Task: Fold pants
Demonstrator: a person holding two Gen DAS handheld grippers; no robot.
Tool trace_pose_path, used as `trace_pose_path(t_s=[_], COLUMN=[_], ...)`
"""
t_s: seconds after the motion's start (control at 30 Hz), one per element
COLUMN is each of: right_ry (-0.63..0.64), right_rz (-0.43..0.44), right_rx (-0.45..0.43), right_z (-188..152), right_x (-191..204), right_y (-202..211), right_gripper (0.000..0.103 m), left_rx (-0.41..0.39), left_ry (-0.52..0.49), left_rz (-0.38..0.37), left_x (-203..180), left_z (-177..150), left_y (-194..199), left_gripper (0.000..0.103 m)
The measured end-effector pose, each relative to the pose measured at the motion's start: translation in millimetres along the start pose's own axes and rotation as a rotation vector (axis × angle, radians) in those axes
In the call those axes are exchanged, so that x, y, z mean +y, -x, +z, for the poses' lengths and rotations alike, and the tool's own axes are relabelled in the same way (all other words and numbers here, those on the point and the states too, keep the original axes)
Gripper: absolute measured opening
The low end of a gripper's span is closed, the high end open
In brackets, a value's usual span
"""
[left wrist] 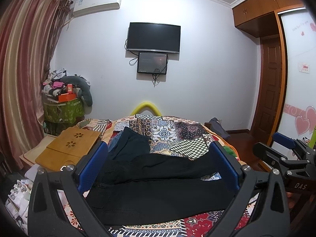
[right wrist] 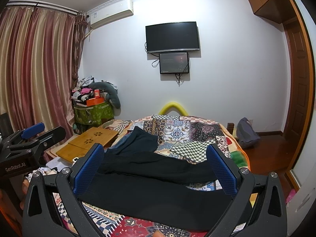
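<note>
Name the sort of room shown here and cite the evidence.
Most likely a home bedroom: a bed with black pants laid on it, a wall TV, and curtains beside a wardrobe.

The pants point(left wrist: 158, 187) ran behind both blue fingers point(left wrist: 92, 167), their waist partly covered. At nine o'clock the curtain point(right wrist: 29, 69) was cut by the edge. The small screen's point(right wrist: 173, 63) text was too small to read.

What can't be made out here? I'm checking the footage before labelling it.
- Black pants: near hem cut off by the left wrist view's bottom edge and gripper frame.
- Dark navy garment: lower part hidden under the pants, right wrist view.
- Small wall screen: text too small to read.
</note>
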State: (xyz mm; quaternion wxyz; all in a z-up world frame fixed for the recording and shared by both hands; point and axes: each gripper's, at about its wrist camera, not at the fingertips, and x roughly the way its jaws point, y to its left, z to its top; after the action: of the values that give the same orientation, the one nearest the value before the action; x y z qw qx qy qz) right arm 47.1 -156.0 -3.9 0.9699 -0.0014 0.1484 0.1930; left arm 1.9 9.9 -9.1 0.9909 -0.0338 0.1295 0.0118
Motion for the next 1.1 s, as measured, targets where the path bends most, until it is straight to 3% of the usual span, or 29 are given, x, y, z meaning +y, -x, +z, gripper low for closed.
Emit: trace_pose_path(t_s=[1.1], right_ry=[0.001], right_rz=[-0.008], right_rx=[-0.002], right_z=[-1.0], right_x=[-8.0], right_y=[-1.8], right_gripper=[0.103], left_rx=[0.003], left_ry=[0.01], left_rz=[-0.007], left_x=[-0.1], left_z=[-0.4], left_y=[-3.8], left_gripper=[0.103])
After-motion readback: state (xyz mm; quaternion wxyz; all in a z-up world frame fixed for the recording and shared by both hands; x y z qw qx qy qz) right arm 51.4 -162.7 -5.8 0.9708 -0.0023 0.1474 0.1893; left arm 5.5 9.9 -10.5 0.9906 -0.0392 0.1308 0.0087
